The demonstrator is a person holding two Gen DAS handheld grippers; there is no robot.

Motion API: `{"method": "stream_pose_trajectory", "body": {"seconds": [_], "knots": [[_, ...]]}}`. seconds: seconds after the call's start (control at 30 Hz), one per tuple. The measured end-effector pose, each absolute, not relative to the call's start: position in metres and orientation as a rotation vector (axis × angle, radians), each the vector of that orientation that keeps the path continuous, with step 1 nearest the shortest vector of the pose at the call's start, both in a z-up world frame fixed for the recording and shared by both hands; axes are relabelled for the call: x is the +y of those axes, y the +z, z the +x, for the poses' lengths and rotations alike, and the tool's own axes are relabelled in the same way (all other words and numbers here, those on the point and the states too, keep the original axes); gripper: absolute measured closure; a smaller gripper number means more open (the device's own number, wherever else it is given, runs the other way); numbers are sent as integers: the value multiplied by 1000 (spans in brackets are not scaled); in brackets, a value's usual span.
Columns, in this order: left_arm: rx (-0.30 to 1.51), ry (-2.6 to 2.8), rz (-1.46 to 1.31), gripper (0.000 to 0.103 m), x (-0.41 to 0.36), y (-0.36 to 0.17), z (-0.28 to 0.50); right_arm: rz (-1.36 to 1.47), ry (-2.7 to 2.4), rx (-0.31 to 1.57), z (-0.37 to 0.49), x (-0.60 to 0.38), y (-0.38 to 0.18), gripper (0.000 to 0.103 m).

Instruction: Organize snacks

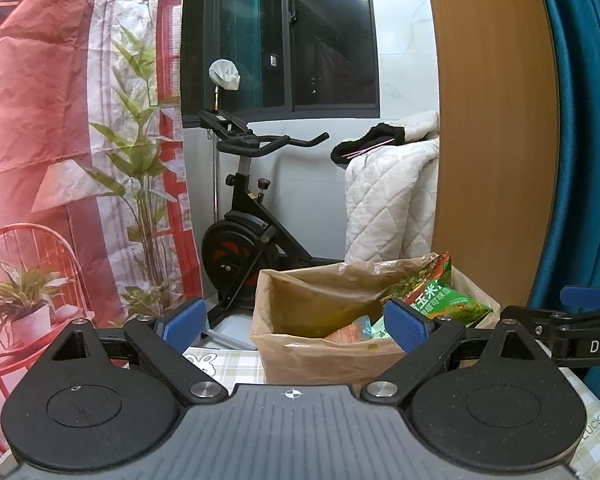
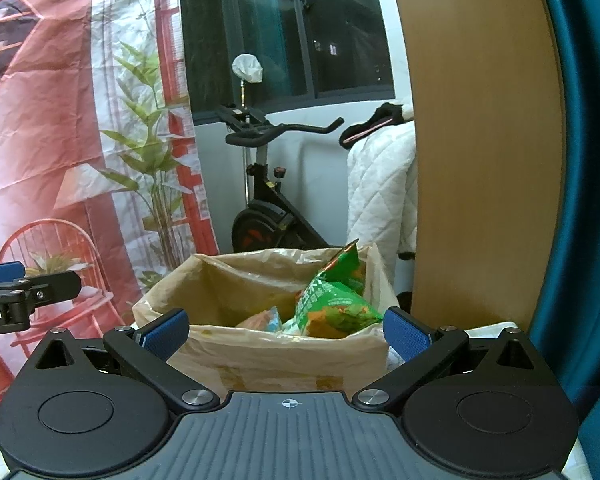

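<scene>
Left gripper point(image 1: 296, 326): jaws spread wide, nothing between the blue pads; it sits just short of the bag's near wall, level with its rim.
Right gripper point(image 2: 286, 332): also wide and empty, squared up to the same bag; its arm shows at the right edge of the left view.
Table point(image 1: 236, 364): a checked cloth lies under the left gripper; only a small patch shows past the gripper body.
Paper bag point(image 2: 260, 356): brown, open-topped, directly ahead of both grippers and between the right one's fingers in line of sight, not touched by either.
Snacks: a green packet point(image 2: 334, 304) stands tilted in the bag's far-right part, its top above the rim; a paler orange-and-blue packet point(image 2: 266, 320) lies lower, to its left.
Step in hand: I judge this a pause at the bag, either before drawing a packet out or after dropping one in; which, I cannot tell.
Next move: if picking, one gripper needs to rise over the rim, come down on the green packet's top edge and pinch thin film without crushing it.
Hidden: the bag's bottom, any further packets, and most of the tabletop are blocked by the gripper bodies.
Far: an exercise bike point(image 1: 244, 216), a quilted white cover point(image 1: 388, 200) and a printed backdrop point(image 1: 60, 140) stand well beyond the bag.
</scene>
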State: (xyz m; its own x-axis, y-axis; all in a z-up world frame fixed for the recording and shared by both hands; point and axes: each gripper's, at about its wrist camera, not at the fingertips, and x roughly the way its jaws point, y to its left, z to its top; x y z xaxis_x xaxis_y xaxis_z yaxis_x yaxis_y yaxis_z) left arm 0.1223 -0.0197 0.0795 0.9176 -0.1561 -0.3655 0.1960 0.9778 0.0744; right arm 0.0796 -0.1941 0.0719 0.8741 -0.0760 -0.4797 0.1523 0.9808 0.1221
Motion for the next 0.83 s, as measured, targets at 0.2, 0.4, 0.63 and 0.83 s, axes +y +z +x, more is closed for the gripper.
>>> {"method": "stream_pose_trajectory", "body": {"seconds": [0.2,0.4,0.63,0.83], "knots": [[363,-172,108,6,-19,82,122,151,-126,486,78,-193,74,1],[351,-169,107,6,-18,86,118,145,-124,477,77,-194,77,1],[339,-165,105,6,-16,91,115,135,-120,461,75,-190,83,1],[339,-166,101,6,-15,92,114,126,-116,453,74,-189,88,1]]}}
